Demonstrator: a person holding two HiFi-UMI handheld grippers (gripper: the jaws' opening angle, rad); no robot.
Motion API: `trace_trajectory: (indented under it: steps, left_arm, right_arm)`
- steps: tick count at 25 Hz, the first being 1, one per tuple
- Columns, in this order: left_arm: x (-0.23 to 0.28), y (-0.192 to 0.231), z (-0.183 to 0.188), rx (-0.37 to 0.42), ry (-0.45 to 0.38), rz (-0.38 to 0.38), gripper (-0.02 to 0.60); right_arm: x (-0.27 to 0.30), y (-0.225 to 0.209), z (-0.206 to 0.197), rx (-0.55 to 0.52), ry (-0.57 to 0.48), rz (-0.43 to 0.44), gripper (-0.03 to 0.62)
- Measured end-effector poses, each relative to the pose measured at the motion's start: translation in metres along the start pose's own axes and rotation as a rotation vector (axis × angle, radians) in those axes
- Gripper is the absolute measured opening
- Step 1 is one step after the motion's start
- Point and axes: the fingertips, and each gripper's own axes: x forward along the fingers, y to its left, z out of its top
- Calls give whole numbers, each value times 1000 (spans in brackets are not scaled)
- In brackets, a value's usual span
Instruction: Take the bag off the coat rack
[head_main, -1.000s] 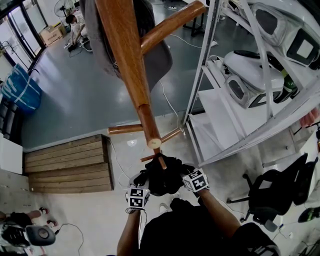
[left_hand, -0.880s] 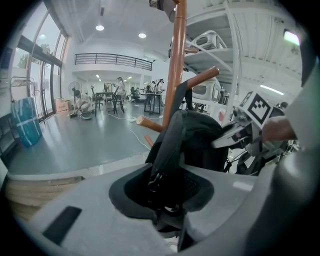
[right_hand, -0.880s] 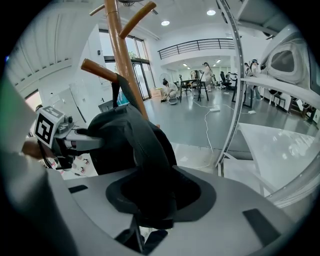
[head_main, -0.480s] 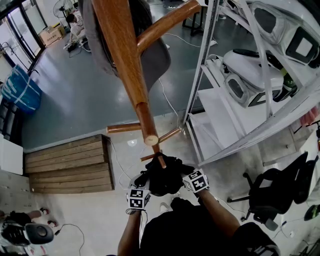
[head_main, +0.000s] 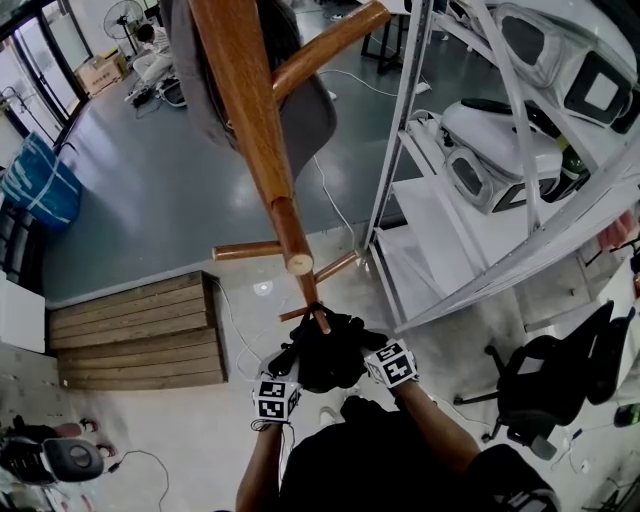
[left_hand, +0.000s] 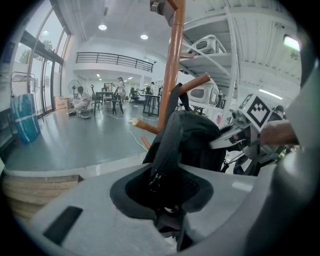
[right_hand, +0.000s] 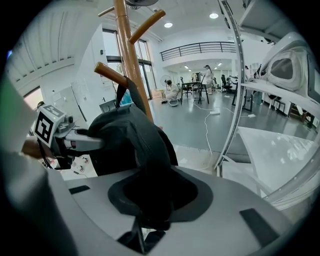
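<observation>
The room was a large hall with a grey floor (head_main: 150, 200). In the head view the wooden coat rack (head_main: 255, 130) stood close beside a white metal shelf frame (head_main: 400, 150). The black bag (head_main: 325, 352) hung on a low peg (head_main: 318, 318), with the left gripper (head_main: 292, 362) and the right gripper (head_main: 360, 345) at its two sides. In the left gripper view the jaws were closing on the bag's zip edge. In the right gripper view the jaws were closing too, with black fabric pinched between them. The grasp seemed to be the step in hand; next the bag's strap probably had to be lifted over the peg's tip. The shelf frame left little room on the right, while the left side was more open.
</observation>
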Motion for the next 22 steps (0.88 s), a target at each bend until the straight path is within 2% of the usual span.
trace_trajectory:
  steps: [22]
  left_arm:
    - [-27, -22, 17, -1, -51, -20, 91]
  right_arm:
    - [-34, 12, 7, -10, -52, -16, 91]
